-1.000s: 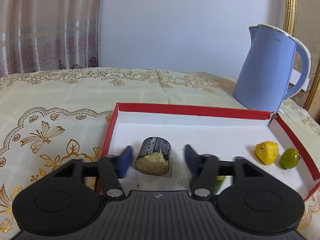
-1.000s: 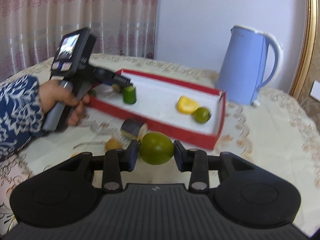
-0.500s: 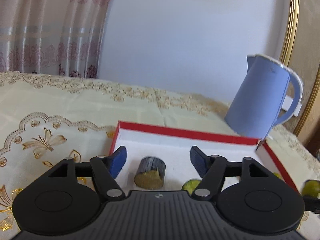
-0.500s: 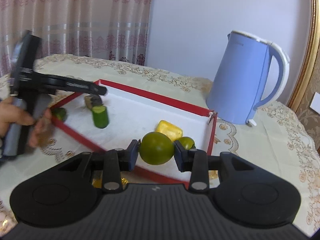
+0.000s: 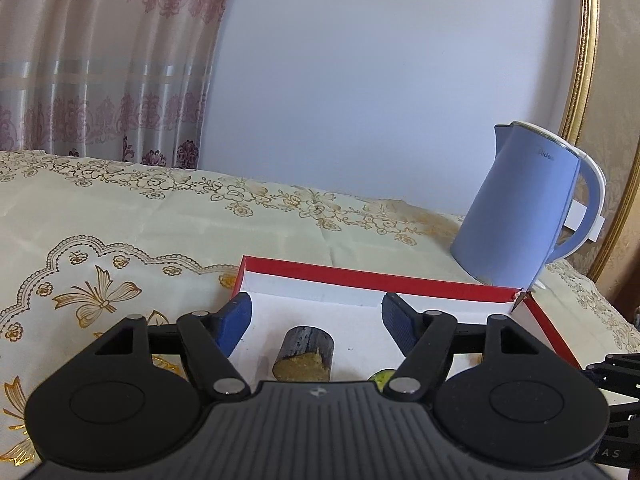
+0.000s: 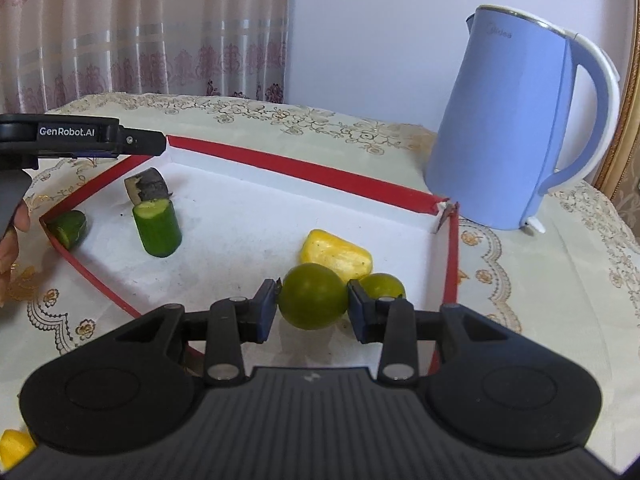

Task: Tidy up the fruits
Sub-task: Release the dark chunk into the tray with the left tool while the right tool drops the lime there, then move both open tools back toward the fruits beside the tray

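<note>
My right gripper [image 6: 312, 312] is shut on a round green fruit [image 6: 313, 296] and holds it over the right part of the red-rimmed white tray [image 6: 304, 170]. Just behind it lie a yellow fruit [image 6: 336, 257] and a small green fruit [image 6: 382, 285]. A cucumber piece [image 6: 158, 228] stands in the tray's left part, beside a dark-skinned cut piece [image 6: 146, 185]; another cucumber piece [image 6: 70, 228] lies in the near left corner. My left gripper [image 5: 316, 322] is open and empty above the dark-skinned piece [image 5: 305, 354], over the tray [image 5: 372, 278].
A blue electric kettle [image 6: 520, 120] stands on the embroidered tablecloth [image 6: 560, 300] just past the tray's far right corner; it also shows in the left wrist view [image 5: 528, 208]. A yellow piece [image 6: 12, 446] lies at the bottom left of the right wrist view. Curtains hang behind.
My right gripper has carried the green fruit from the cloth forward to over the tray, close to the yellow and small green fruits. My left gripper has risen and drawn back from the dark piece.
</note>
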`<act>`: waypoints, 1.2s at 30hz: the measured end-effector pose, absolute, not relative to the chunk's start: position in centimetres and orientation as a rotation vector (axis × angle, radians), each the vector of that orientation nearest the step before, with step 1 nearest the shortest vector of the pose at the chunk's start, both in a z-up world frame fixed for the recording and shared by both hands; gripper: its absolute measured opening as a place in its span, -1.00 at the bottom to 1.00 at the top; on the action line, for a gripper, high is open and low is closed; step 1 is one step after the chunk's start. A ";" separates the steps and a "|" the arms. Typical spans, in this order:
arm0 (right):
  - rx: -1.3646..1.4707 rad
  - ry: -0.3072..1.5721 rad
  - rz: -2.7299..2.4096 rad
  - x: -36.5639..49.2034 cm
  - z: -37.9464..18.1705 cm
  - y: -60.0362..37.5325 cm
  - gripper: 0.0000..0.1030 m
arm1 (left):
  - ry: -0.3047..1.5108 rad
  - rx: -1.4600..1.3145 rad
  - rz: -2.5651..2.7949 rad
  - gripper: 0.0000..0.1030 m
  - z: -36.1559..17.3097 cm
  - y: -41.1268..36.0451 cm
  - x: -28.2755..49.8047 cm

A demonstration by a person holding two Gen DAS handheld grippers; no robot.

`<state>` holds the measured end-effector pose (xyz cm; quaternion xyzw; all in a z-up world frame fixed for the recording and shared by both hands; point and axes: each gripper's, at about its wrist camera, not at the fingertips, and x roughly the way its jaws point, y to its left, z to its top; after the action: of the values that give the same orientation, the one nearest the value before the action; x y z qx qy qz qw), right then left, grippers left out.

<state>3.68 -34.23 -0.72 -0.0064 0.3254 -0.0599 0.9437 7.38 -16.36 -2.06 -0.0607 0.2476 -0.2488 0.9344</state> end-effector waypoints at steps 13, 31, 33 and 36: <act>0.003 0.704 -0.169 4.8 -2.1 -34.6 -0.31 | 0.518 -0.111 -0.509 0.39 -2.2 -16.6 7.4; 0.032 0.594 -0.181 2.6 -0.4 -34.3 -0.30 | 0.514 -0.102 -0.507 0.39 -2.3 -16.8 7.3; 0.034 0.547 -0.154 0.0 0.6 -33.3 -0.25 | 0.511 -0.100 -0.504 0.39 -2.2 -16.8 7.2; 0.030 0.506 -0.114 -4.1 1.6 -31.3 0.32 | 0.507 -0.087 -0.505 0.39 -2.2 -16.9 6.9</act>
<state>-4.12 -31.32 1.64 0.0150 0.2501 -0.0562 0.9665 6.91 -16.92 -2.17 -0.0426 0.2479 -0.2470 0.9358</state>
